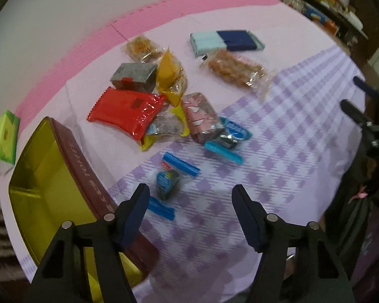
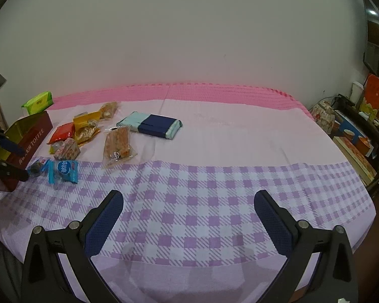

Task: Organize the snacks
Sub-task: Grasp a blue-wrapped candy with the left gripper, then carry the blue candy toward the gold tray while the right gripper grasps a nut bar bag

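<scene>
**Snack stock on the checked cloth, one tin, two grippers**

Surface: one table under a pink and lilac checked cloth (image 2: 214, 136).

Container: one maroon toffee tin (image 1: 50, 176), lid off, gold inside, nothing visible in it; lower left of the left wrist view, far left of the right wrist view.

Loose snacks, counted in the left wrist view:
- Blue-wrapped candies, two: one (image 1: 168, 180) just ahead of the left fingers on the checked part, one (image 1: 230, 136) further up, touching the pink packet.
- Pink packet, one (image 1: 200, 116), centre of frame.
- Red foil packet, one (image 1: 126, 113), left of centre, just beside the tin's upper corner.
- Yellow packets, two: one (image 1: 168, 73) above the red one, one (image 1: 164, 128) partly under it.
- Grey packet, one (image 1: 134, 75).
- Clear packet of orange snack, one (image 1: 141, 46), top of the pile.
- Long clear pack of biscuits, one (image 1: 236, 69), upper right of the pile.
- Pale and dark blue flat pack, one (image 1: 224, 40), just above the biscuits.
- Green packet, one (image 1: 3, 141), left edge, beyond the tin.

Grippers:
- Left gripper (image 1: 190, 194): fingers part open, holding nothing; the near blue candy lies just beyond the left fingertip, not between the pads.
- Right gripper (image 2: 189, 199): fingers spread wide over bare checked cloth, holding nothing, well apart from the snacks.
</scene>
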`<action>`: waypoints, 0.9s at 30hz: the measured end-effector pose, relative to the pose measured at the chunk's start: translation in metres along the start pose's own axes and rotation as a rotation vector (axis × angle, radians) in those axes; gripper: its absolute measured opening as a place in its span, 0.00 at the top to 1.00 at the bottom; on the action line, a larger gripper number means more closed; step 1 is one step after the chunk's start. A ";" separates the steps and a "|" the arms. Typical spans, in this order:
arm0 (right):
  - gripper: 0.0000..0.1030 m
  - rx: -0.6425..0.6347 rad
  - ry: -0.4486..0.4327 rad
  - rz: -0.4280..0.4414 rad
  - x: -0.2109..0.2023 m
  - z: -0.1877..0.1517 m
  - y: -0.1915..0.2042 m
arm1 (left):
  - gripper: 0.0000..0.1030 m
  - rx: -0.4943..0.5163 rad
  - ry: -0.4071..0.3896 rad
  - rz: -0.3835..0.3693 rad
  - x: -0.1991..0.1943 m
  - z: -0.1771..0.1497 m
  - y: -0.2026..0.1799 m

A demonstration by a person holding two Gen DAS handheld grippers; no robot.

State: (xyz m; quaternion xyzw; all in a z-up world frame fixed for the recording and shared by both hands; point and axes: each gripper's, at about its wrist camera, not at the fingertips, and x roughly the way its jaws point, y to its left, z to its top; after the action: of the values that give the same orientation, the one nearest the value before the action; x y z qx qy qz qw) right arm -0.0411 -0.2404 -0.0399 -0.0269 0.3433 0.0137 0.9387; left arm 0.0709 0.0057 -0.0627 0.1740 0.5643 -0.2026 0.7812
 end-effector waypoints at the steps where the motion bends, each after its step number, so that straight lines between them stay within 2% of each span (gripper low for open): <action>1: 0.00 0.003 0.000 0.001 0.000 -0.001 -0.001 | 0.34 0.005 0.004 -0.011 0.002 0.001 0.002; 10: 0.00 0.021 0.018 0.016 0.007 -0.002 -0.004 | 0.37 0.019 0.052 0.000 0.025 0.009 0.019; 12: 0.00 0.020 0.020 0.014 0.007 -0.001 -0.003 | 0.47 0.005 0.064 -0.017 0.032 0.011 0.025; 13: 0.00 0.021 0.022 0.015 0.007 -0.002 -0.004 | 0.58 -0.005 0.080 -0.036 0.037 0.010 0.028; 15: 0.00 0.024 0.025 0.017 0.008 -0.002 -0.004 | 0.64 -0.020 0.076 -0.063 0.040 0.009 0.032; 17: 0.00 0.026 0.028 0.019 0.009 -0.002 -0.004 | 0.72 -0.023 0.073 -0.051 0.041 0.008 0.033; 21: 0.00 0.034 0.038 0.023 0.012 -0.001 -0.005 | 0.74 -0.117 0.046 -0.002 0.035 0.000 0.033; 27: 0.00 0.042 0.042 0.025 0.012 -0.002 -0.006 | 0.74 -0.305 -0.045 -0.021 0.001 -0.039 0.016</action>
State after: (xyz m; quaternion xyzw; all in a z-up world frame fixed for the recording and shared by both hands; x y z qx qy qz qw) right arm -0.0325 -0.2461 -0.0489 -0.0033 0.3634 0.0177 0.9314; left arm 0.0473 0.0387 -0.0747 0.0428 0.5726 -0.1263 0.8089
